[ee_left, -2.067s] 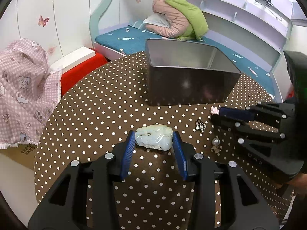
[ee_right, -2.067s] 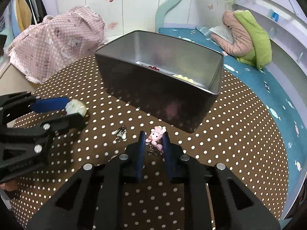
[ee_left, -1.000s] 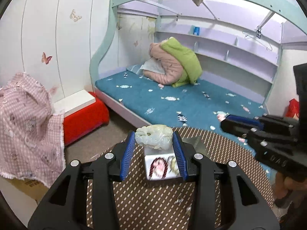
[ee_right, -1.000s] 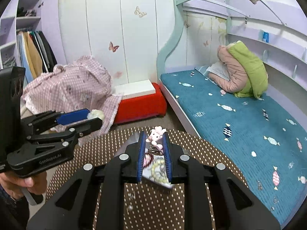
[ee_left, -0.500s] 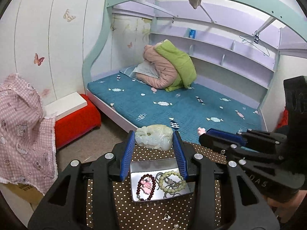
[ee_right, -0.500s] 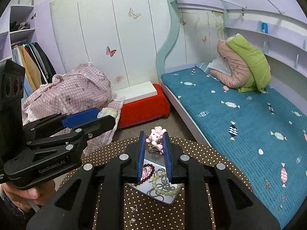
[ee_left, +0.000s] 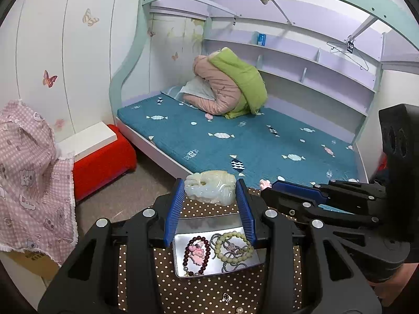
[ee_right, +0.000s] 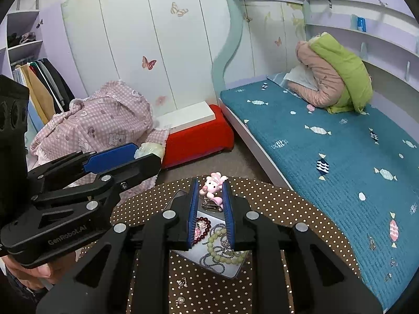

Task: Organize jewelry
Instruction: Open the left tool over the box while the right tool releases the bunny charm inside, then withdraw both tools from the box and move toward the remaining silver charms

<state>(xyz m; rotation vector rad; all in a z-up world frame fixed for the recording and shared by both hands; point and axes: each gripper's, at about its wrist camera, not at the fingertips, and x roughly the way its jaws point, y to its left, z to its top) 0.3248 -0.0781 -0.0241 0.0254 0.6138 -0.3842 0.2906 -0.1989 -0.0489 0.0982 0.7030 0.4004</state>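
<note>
Overhead, left tongs (ee_left: 210,201) grip jade carving (ee_left: 209,188) above tin (ee_left: 180,256).

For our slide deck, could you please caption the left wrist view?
Left claw holding a pale jade carving above a metal tin of bracelets.

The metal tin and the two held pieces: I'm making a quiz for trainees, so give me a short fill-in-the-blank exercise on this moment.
1. The left gripper is shut on a pale ____ carved pendant.
2. The right gripper holds a ____ pig charm.
3. The metal tin stands on a brown cloth with white ____.
4. In the tin, the dark red bead bracelet lies beside a pale green bead ____.

Missing words: green; pink; dots; bracelet
</note>
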